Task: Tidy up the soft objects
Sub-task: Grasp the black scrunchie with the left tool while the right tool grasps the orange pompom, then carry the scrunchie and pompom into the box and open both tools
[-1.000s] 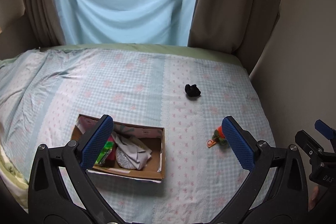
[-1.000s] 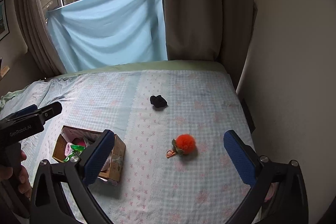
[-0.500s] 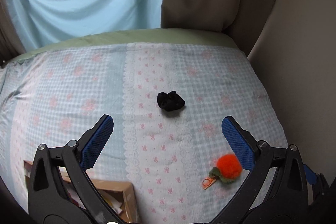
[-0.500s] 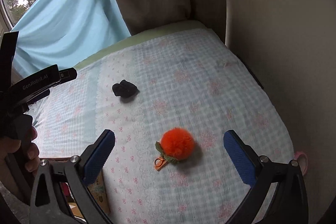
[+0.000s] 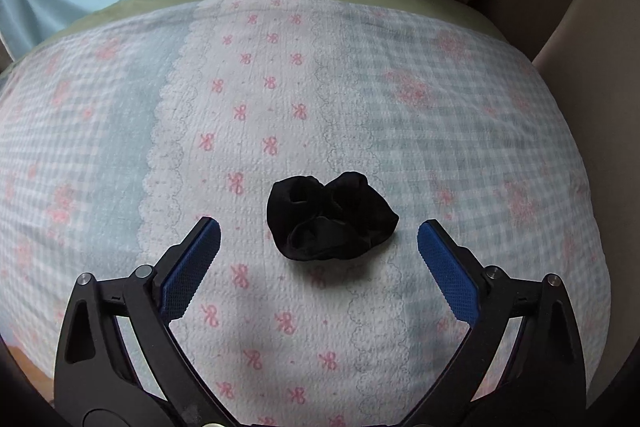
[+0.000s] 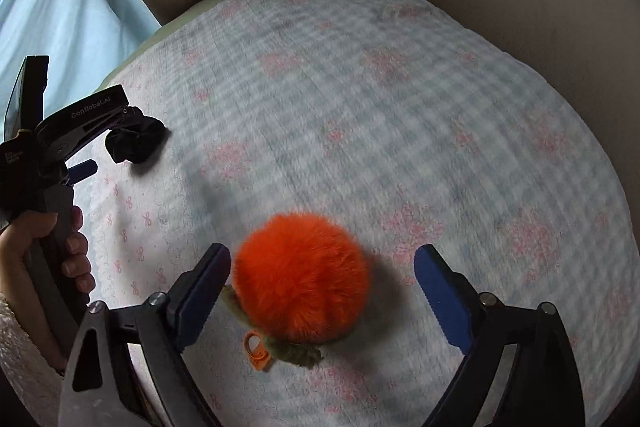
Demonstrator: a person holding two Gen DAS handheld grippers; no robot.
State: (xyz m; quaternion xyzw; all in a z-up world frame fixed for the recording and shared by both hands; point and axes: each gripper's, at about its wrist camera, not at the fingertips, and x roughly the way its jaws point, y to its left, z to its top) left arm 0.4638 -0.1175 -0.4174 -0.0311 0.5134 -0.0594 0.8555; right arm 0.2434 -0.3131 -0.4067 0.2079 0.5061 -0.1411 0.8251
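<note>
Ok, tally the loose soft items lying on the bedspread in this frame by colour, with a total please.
Black: 1, the black scrunchie, lying between the left gripper's closing jaws, not yet touched.
Orange: 1, the orange pom-pom with a green leaf and small orange clip, between the right gripper's closing jaws.
Total: 2 on the bedspread.

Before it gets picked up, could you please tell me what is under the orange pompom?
Under the orange pompom lies a green felt leaf with a small orange clip, all on the checked bedsheet. How they join the pompom is hidden beneath its fur.
</note>
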